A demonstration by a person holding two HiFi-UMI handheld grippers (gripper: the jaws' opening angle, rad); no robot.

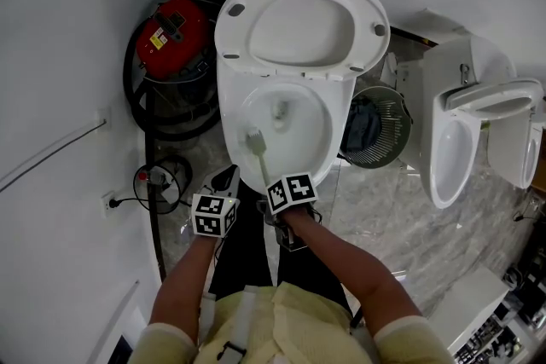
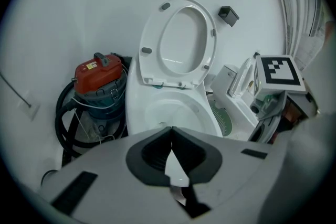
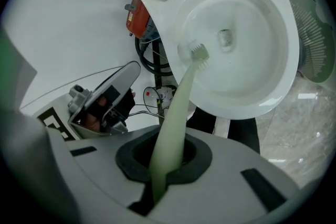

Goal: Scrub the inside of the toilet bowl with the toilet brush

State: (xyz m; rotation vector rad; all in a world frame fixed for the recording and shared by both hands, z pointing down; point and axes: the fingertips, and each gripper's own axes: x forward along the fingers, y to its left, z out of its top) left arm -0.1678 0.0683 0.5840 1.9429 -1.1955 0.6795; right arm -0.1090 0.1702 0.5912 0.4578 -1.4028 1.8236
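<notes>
Clamping toilet brush (image 3: 181,97) in right gripper (image 3: 167,162) fingers, angled down into toilet bowl (image 3: 262,76); left gripper (image 2: 171,131) fingers together, empty, alongside.

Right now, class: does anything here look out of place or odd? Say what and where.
The brush in the right claw is small, like a toothbrush, which is odd for a toilet bowl. A red vacuum and a second toilet flank it.
</notes>
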